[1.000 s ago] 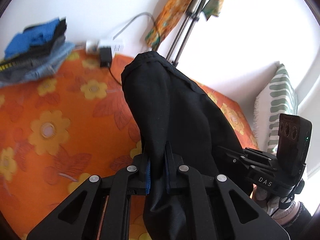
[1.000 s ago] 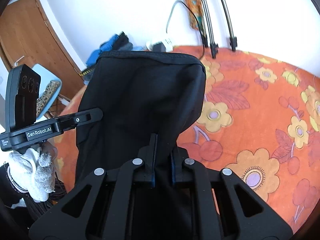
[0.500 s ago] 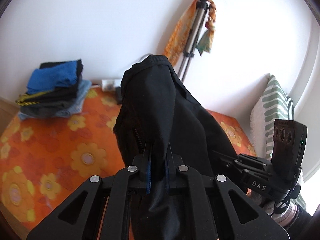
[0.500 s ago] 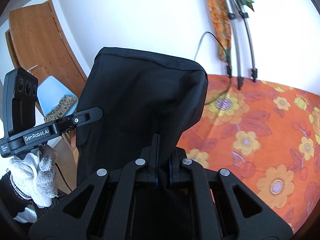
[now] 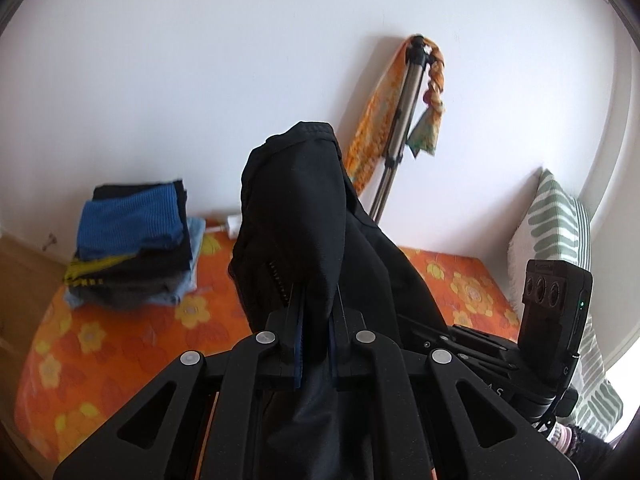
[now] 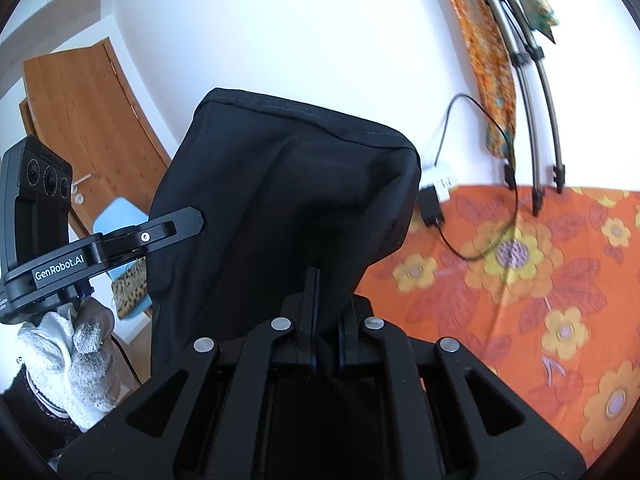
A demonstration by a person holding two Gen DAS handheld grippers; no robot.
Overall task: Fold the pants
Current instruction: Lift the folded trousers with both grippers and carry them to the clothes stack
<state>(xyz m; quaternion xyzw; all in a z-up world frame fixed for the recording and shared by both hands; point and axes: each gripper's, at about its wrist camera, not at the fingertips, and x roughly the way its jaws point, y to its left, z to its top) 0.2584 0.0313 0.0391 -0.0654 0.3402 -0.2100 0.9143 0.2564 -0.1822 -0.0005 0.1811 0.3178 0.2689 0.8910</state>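
The black pants (image 5: pixel 304 216) hang in the air above the bed (image 5: pixel 120 340), pinched at two spots. The left gripper (image 5: pixel 316 320) has its jaws nearly closed on a thick fold of the smooth, matte fabric; a row of zipper teeth shows just left of the grip. The right gripper (image 6: pixel 326 312) is likewise clamped almost shut on the cloth, which rises ahead of it as a broad, boxy panel with a stitched hem along the top edge. A hand (image 6: pixel 68 360) in a knitted white glove carries the left gripper, seen from the right wrist view.

The bed wears an orange sheet printed with yellow flowers and red leaves. At its far left corner sits a stack of folded clothes (image 5: pixel 132 244), blue ribbed knit on top. A metal tripod (image 5: pixel 400 128) draped with patterned scarves leans against the white wall, and a striped cushion (image 5: pixel 556 224) stands at the right edge.
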